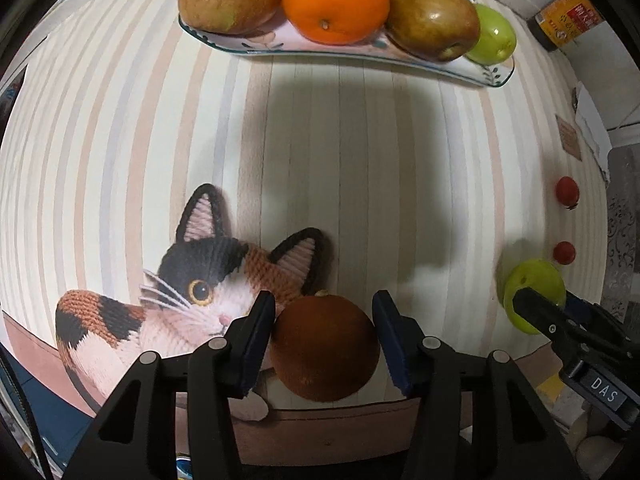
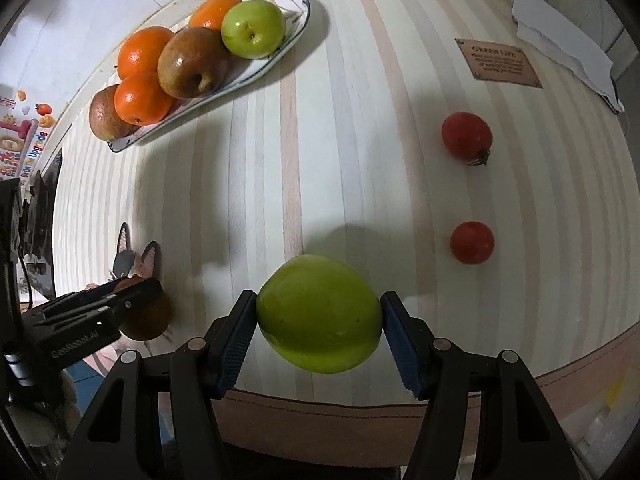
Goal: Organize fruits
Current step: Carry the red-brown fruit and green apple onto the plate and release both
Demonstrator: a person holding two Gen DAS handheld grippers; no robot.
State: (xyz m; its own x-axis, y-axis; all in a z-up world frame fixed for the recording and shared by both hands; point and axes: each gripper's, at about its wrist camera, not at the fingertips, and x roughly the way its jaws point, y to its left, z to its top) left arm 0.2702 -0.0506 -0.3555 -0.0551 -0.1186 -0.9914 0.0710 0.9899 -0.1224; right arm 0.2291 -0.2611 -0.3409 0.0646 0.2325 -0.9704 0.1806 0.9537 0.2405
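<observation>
Fruits (image 2: pixel 316 314); "DAS" on right gripper (image 1: pixel 538 312).

My left gripper (image 1: pixel 324 340) has black arms and dark blue ribbed pads, set about a dull brown-orange round fruit (image 1: pixel 325 346). My right gripper (image 2: pixel 318 332), black with the same blue pads, brackets a bright yellow-green apple (image 2: pixel 318 314). Under both lies a cream tablecloth (image 1: pixel 360 152) striped in pale grey and peach, with a brown border and a knitted-look calico cat print (image 1: pixel 192 292) in black, rust and pink. The white oval dish (image 1: pixel 348 56) has a dark rim and painted leaf motifs; it carries vivid orange oranges (image 1: pixel 334 0), russet brown-green pears (image 1: pixel 432 18) and a green apple (image 1: pixel 494 36). Two small red tomatoes (image 2: pixel 466 134) sit on the stripes.
</observation>
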